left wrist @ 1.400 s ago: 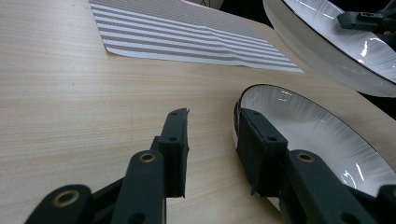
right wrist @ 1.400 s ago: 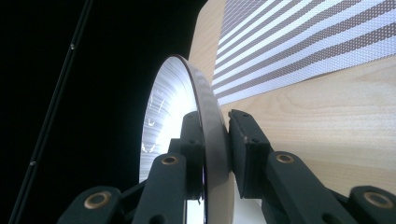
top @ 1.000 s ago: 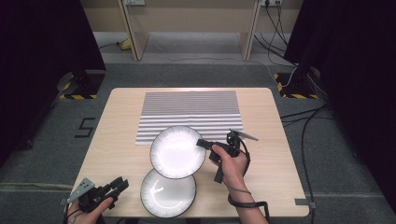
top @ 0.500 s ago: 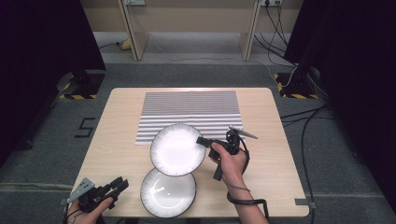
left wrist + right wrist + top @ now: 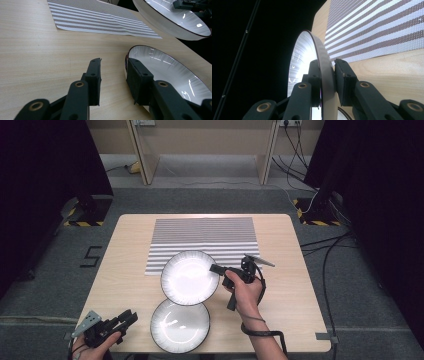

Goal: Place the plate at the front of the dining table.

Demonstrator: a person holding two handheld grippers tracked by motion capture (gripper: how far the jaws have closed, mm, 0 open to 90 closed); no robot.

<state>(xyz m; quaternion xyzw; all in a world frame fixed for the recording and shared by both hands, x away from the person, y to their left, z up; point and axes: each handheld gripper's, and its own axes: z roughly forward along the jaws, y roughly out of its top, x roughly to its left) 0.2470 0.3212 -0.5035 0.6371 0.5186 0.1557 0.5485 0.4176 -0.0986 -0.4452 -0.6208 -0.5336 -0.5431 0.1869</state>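
From the high view, my right gripper (image 5: 216, 268) clamps the upper plate (image 5: 187, 277) at centre frame; the lower plate (image 5: 179, 324) sits on the bench (image 5: 125, 270).

Left gripper view: my left gripper (image 5: 113, 75) has its fingers apart, empty, beside the lower plate (image 5: 170, 75).

Right gripper view: fingers (image 5: 343, 75) pinch the upper plate's (image 5: 322, 57) rim.

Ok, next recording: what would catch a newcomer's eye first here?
Most striking is the glossy white round plate held off the table by its rim in the right tool, above the near edge of the grey-and-white striped placemat. A second matching white plate lies flat on the pale wooden table near the front edge. The left tool rests empty at the front-left corner, jaws apart beside that plate.
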